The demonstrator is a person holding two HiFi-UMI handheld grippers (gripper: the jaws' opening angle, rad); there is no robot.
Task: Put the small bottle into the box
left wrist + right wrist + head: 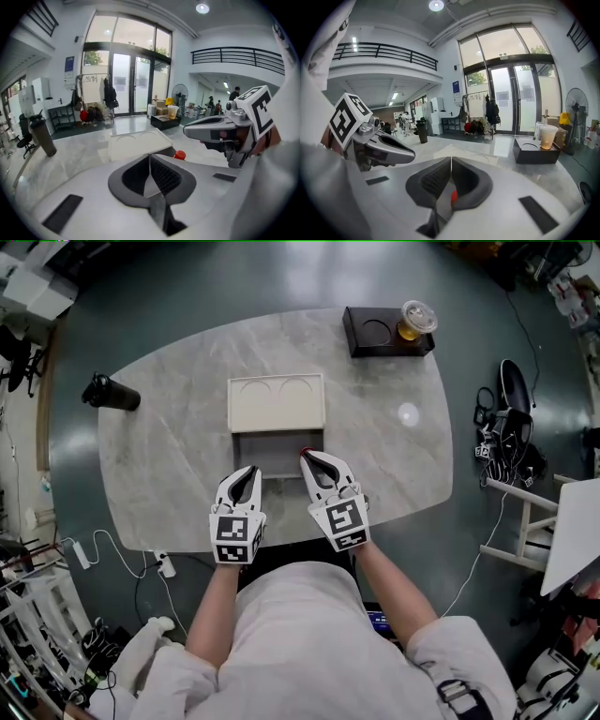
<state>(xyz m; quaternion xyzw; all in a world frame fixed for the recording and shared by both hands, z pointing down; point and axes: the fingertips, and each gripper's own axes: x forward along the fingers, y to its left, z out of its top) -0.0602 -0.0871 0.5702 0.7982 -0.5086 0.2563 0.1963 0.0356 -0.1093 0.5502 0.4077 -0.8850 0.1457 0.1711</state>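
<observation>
An open box sits mid-table, its white lid [277,401] folded back and its grey tray [267,448] toward me. My right gripper [305,455] hovers at the tray's near right corner with its jaws shut tip to tip. A red cap [304,451] of the small bottle shows right at its tips. The left gripper view has that cap [179,154] low beside the box lid [136,143]; in the right gripper view it [453,197] peeks through the hollow behind the closed tips. My left gripper [251,469] is shut and empty by the tray's near left corner.
A black tumbler [112,393] lies at the table's far left edge. A black tray [384,334] with an iced drink cup [417,320] stands at the back right. Cables and a chair [511,427] crowd the floor on the right.
</observation>
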